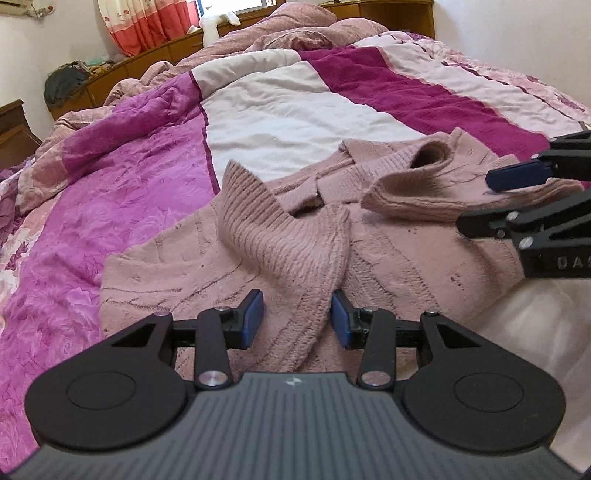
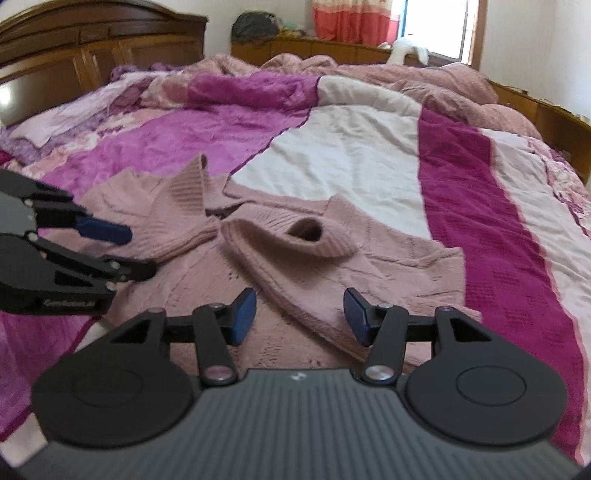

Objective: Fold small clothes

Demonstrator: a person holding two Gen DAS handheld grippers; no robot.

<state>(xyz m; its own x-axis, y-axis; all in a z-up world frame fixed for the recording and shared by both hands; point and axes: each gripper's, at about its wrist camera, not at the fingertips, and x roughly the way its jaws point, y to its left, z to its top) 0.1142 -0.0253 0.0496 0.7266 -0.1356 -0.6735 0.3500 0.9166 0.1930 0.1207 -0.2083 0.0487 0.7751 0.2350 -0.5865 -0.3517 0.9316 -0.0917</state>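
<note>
A dusty-pink knitted sweater (image 1: 207,258) lies on the bed, both sleeves folded in across its body. My left gripper (image 1: 297,319) is open, its blue pads either side of the left sleeve (image 1: 280,243) near the hem. My right gripper (image 2: 299,315) is open over the right sleeve (image 2: 295,280), whose cuff (image 2: 306,232) gapes open. Each gripper shows in the other's view: the right one (image 1: 491,201) at the right edge, the left one (image 2: 133,251) at the left edge, both open.
The bed is covered by a magenta, white and purple quilt (image 1: 295,110). Crumpled pink bedding (image 1: 295,33) lies at the far end. A wooden headboard (image 2: 74,48) and low wooden shelving (image 2: 332,48) surround the bed, with a window and curtain behind.
</note>
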